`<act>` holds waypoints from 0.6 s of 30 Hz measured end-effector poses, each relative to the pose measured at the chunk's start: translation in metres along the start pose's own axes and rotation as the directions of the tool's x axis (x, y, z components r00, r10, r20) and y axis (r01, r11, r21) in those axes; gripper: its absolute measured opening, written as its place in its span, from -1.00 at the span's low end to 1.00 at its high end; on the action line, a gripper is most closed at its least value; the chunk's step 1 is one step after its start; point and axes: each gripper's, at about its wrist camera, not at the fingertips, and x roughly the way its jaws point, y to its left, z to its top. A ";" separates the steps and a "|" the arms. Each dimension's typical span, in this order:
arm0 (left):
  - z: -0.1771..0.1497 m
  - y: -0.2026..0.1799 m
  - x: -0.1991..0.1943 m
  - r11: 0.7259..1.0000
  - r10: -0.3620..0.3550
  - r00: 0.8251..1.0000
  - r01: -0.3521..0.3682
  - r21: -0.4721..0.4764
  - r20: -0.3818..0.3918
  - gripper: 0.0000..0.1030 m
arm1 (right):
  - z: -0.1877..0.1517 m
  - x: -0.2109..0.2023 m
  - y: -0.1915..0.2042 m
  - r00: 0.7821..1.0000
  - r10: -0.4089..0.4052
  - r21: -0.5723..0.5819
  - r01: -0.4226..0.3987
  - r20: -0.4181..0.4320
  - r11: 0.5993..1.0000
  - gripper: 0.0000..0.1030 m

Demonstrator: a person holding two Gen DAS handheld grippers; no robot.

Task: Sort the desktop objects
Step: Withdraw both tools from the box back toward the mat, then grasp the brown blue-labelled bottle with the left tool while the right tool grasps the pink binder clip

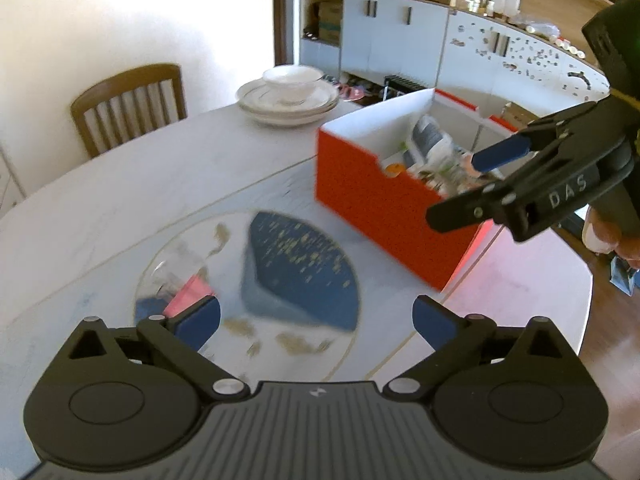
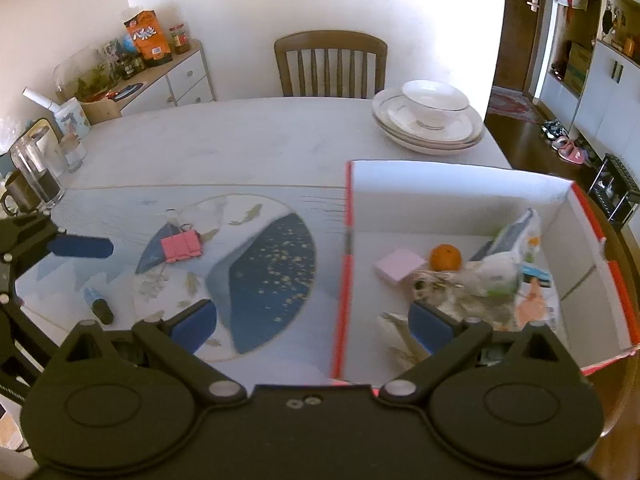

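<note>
Lettering "DAS": white capitals on the black body of the right gripper (image 1: 486,178), at the right of the left wrist view. Orange snack bag (image 2: 149,38), far left sideboard: white characters, unreadable.

1. We count one red box (image 2: 460,196) on the counter (image 2: 240,136).
2. In it: one orange (image 2: 445,257), one pad of notes (image 2: 399,265).
3. On the mat (image 2: 260,264): one pink clip (image 2: 181,245), one marker (image 2: 98,305).
4. One bowl (image 2: 435,105) on stacked plates (image 2: 428,132).
5. One chair (image 2: 330,63).
</note>
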 end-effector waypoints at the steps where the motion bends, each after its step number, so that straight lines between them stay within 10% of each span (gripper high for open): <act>1: -0.005 0.005 -0.001 1.000 0.004 1.000 -0.004 -0.009 -0.004 1.00 | 0.001 0.002 0.006 1.000 0.000 0.000 0.000 0.001 1.000 0.99; 18: -0.074 0.083 -0.007 0.989 0.074 0.994 -0.084 -0.126 -0.075 1.00 | 0.020 0.068 0.092 0.998 0.023 -0.039 -0.025 -0.061 0.999 0.99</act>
